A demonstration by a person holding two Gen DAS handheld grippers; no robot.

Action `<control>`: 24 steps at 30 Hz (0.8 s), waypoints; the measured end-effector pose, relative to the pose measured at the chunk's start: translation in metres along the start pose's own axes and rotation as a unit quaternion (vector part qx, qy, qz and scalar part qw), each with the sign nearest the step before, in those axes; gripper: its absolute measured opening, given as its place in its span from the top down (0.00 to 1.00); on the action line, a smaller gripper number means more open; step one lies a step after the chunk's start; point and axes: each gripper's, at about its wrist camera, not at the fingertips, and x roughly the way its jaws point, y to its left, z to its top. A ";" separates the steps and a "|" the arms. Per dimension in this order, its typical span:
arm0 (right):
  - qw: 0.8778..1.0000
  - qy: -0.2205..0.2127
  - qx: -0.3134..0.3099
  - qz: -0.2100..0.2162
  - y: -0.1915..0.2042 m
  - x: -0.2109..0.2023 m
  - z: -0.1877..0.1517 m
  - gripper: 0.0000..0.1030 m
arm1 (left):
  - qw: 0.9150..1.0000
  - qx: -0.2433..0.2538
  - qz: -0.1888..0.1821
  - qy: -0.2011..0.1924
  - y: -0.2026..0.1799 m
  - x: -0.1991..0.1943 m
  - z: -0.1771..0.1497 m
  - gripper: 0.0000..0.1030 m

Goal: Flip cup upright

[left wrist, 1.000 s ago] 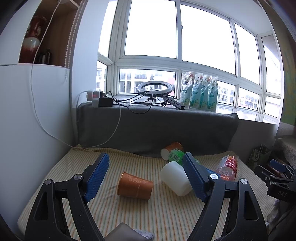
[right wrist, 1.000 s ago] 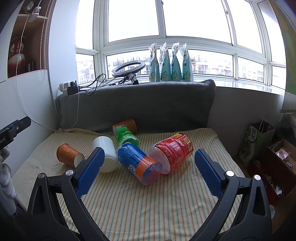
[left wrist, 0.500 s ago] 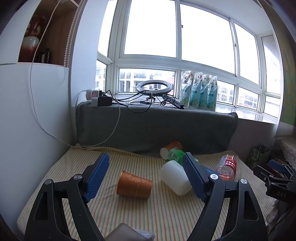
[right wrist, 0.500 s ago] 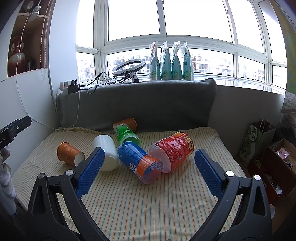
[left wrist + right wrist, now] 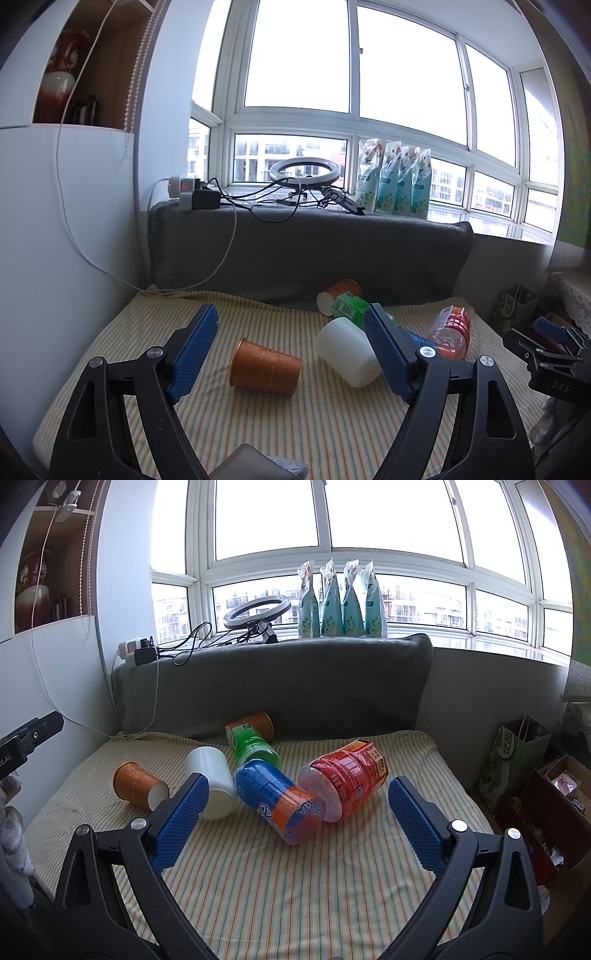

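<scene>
Several cups lie on their sides on a striped cloth (image 5: 325, 417). An orange paper cup (image 5: 264, 370) lies alone at the left; it also shows in the right wrist view (image 5: 138, 785). A white cup (image 5: 347, 350) lies beside it, also seen in the right wrist view (image 5: 214, 775). A green cup (image 5: 253, 744), a blue-and-orange cup (image 5: 282, 803) and a red cup (image 5: 343, 779) lie together. My left gripper (image 5: 290, 345) is open and empty, held short of the orange cup. My right gripper (image 5: 295, 814) is open and empty, in front of the blue and red cups.
Another orange cup (image 5: 258, 722) lies against the grey cushion (image 5: 273, 686) at the back. A ring light (image 5: 256, 611), cables and pouches (image 5: 341, 600) stand on the window sill. A white wall (image 5: 55, 240) is at the left. Bags and boxes (image 5: 550, 786) stand right of the bed.
Both views have shifted only slightly; the cups have stayed where they were and both grippers have stayed open.
</scene>
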 end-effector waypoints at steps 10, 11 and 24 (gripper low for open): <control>1.000 0.002 0.000 0.000 -0.002 0.000 0.005 0.03 | 1.000 0.002 -0.002 0.002 -0.001 0.002 0.001 0.21; 1.000 0.002 0.000 0.001 0.000 0.003 -0.005 0.03 | 1.000 0.002 -0.002 0.003 -0.001 0.003 0.001 0.21; 1.000 0.014 0.008 0.001 -0.007 0.016 -0.008 0.03 | 1.000 0.008 -0.011 0.021 -0.005 0.023 0.002 0.21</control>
